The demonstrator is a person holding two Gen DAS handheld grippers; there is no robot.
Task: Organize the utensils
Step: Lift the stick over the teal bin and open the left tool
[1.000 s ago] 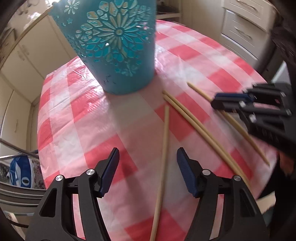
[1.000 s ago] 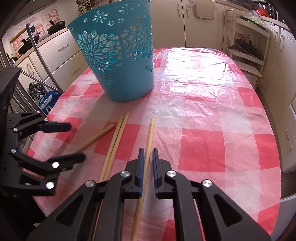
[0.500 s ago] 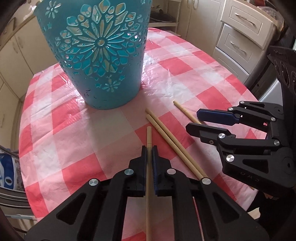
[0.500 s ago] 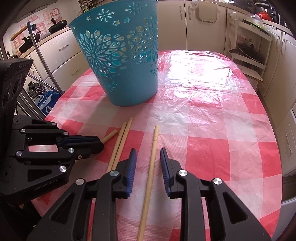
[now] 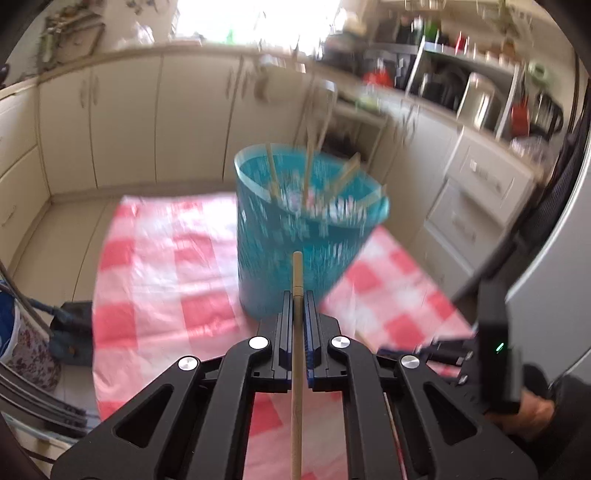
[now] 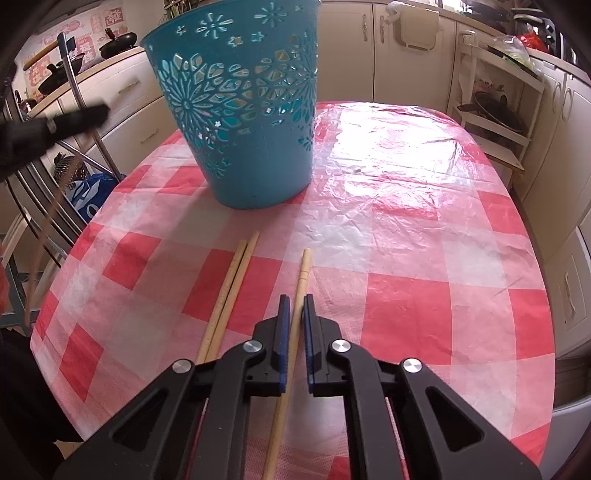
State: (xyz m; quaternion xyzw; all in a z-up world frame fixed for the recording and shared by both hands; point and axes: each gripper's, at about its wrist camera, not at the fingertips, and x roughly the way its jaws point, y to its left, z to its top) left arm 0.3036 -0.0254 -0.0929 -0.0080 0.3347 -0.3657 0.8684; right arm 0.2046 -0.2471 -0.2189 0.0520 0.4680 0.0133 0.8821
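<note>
Wooden chopstick [image 5: 296, 354] clamped in left gripper [image 5: 296, 295]; another chopstick [image 6: 295, 314] between right gripper [image 6: 294, 299] jaws, grip uncertain.

A red-and-white checked plastic cloth [image 6: 424, 229] covers the surface, glossy and wrinkled, with a bright glare patch toward 12 o'clock. Cream kitchen cabinets [image 6: 413, 62] line the far wall from 12 to 3 o'clock. At 2 o'clock stands a white open shelf rack [image 6: 495, 110] holding a dark pan. At 10 o'clock a counter carries black woks [image 6: 118, 40] beneath pink wall stickers [image 6: 107, 18]. A blue printed bag [image 6: 88, 195] sits low at 9 o'clock beside a metal frame [image 6: 81, 107]. In the left wrist view, blurred appliances [image 5: 476, 99] crowd a counter at 1 o'clock.
</note>
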